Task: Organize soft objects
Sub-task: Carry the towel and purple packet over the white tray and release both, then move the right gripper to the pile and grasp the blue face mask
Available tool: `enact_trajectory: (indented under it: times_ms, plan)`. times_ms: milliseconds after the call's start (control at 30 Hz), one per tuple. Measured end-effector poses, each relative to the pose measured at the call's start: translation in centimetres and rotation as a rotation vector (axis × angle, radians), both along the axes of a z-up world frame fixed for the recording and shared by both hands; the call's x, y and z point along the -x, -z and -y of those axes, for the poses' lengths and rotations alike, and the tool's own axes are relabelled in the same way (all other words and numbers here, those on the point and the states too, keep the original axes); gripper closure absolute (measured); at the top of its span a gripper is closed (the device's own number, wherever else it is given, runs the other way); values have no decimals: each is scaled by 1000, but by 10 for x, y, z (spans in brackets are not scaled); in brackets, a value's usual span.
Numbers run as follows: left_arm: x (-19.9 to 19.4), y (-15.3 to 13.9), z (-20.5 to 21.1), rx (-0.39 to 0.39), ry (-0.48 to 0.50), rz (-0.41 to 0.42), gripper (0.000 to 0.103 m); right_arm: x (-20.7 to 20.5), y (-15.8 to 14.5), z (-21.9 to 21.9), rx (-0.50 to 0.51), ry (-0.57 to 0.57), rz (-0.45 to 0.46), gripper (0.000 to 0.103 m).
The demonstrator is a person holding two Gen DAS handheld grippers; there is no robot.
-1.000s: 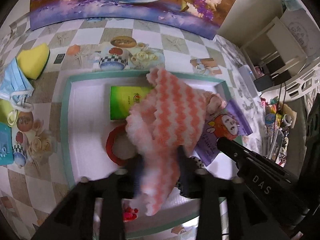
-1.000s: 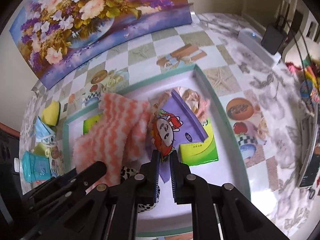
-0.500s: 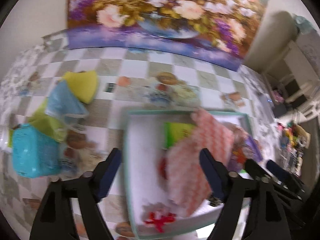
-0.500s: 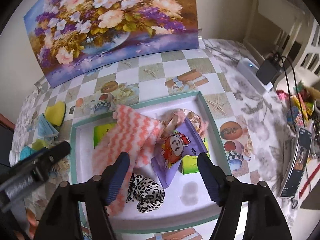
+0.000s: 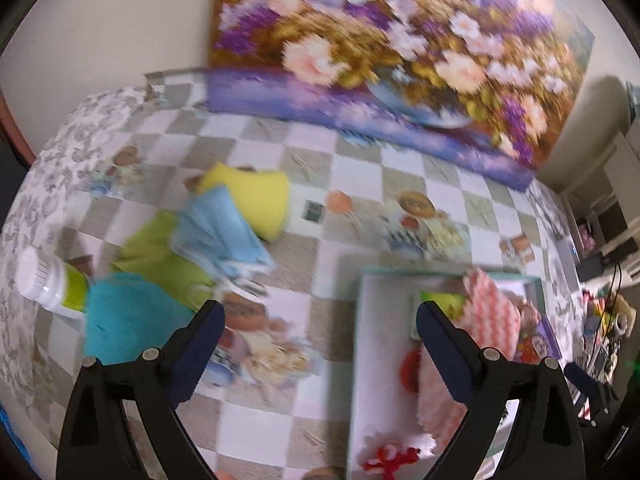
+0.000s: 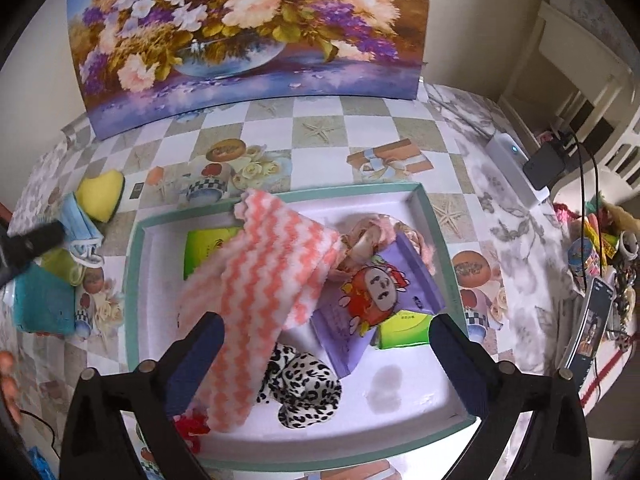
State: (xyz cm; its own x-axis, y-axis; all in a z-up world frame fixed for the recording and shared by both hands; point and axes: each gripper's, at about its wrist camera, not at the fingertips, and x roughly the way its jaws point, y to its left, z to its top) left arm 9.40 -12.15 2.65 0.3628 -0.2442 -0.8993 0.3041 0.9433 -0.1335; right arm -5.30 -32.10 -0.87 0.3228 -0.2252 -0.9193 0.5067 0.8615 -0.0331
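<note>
The pink-and-white zigzag cloth (image 6: 260, 280) lies loose in the teal-rimmed white tray (image 6: 436, 224), draped over a green packet (image 6: 208, 248). A purple cartoon packet (image 6: 380, 292) and a leopard-print soft item (image 6: 304, 384) lie beside it. My right gripper (image 6: 324, 332) hovers above the tray, its jaws opening with nothing between them. My left gripper (image 5: 318, 320) hangs over the tablecloth left of the tray (image 5: 358, 320), jaws opening and empty. Ahead of it to the left sit a yellow sponge (image 5: 256, 196), a blue face mask (image 5: 220, 228), a green cloth (image 5: 160, 256) and a teal cloth (image 5: 124, 316).
A flower painting (image 6: 248, 32) leans on the wall at the back. A white bottle (image 5: 44, 280) lies at the far left by the teal cloth. On the right are a white power strip (image 6: 516, 168), a phone (image 6: 592, 320) and several small items at the table edge.
Both grippers opened wide. The left let go of the zigzag cloth, which dropped into the tray, and swung left. The right let go of the purple packet and rose.
</note>
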Motion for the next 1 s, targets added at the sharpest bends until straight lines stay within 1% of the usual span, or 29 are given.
enact_trajectory:
  times_ms: [100,300,467,567,667,733,800,900,967,1000]
  plan:
    - [-11,-10,-19,8,-29,41,6,-4,-8,-7,4,-1,35,0]
    - [-30,-28,-67,56,-106,126,6,-26,-33,-33,-9,-31,160,0]
    - [-43,-33,-105,69,-164,183,6,-52,-36,-59,-53,-61,200,0]
    - [-49,-33,-120,65,-186,198,6,-67,-34,-76,-68,-80,209,0]
    - [-56,-30,-136,78,-201,191,6,-79,-28,-96,-66,-117,197,0]
    - [-60,-28,-144,88,-209,174,6,-87,-24,-108,-100,-152,195,0]
    - [-65,-24,-153,102,-225,153,6,-94,-23,-118,-130,-180,210,0]
    - [-73,-18,-161,125,-233,115,6,-104,-23,-131,-128,-202,226,0]
    - [-78,-13,-161,115,-222,96,6,-111,-24,-138,-132,-215,237,0]
    - [-82,-9,-161,97,-215,86,6,-115,-23,-140,-137,-221,239,0]
